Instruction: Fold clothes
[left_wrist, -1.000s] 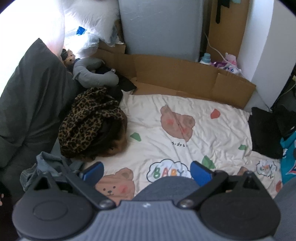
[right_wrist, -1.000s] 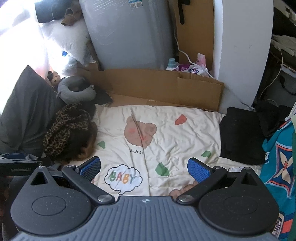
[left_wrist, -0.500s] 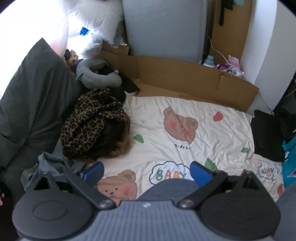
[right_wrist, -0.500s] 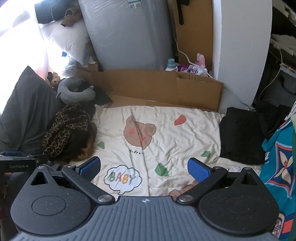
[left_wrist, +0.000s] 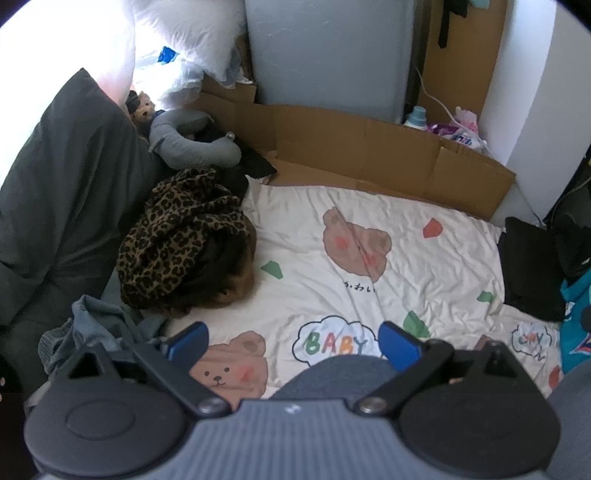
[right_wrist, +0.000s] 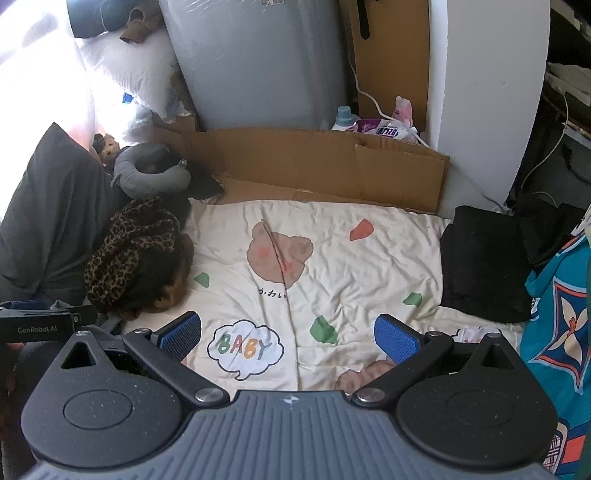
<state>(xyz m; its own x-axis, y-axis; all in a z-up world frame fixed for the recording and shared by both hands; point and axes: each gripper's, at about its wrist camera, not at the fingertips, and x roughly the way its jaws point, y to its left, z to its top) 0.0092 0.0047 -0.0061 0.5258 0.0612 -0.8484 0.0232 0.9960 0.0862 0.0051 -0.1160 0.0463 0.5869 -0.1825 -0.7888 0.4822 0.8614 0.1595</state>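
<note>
1. The left gripper (left_wrist: 291, 343) is seen with its blue-padded jaws spread wide and nothing between them, low in the frame of the left wrist view; the right gripper (right_wrist: 288, 334) is likewise released and empty, low in its own frame.
2. The clothes to be folded are judged to be the crumpled leopard-print garment (left_wrist: 177, 236), heaped at centre left of the frame on the edge of the cream cartoon-bear blanket (left_wrist: 406, 266), and perhaps the bunched grey-blue cloth (left_wrist: 107, 328) at lower left, just beside the left jaw.
3. A tangled grab is the likely fault: the leopard heap is wound over a dark brown fabric (left_wrist: 221, 273), so two layers could be pinched together.
4. The blanket itself could be caught and dragged, since the garment's edge is pressed onto it.
5. The grey U-shaped neck pillow (left_wrist: 192, 147) lies just above the heap and could be snagged by a lifted sleeve.
6. A flattened brown cardboard sheet (left_wrist: 369, 151) stands along the upper edge of the blanket; behind it a blue-capped bottle (left_wrist: 415, 116) is glimpsed. No true container is seen.
7. A folded black cloth (right_wrist: 484, 258) is seen at centre right.
</note>
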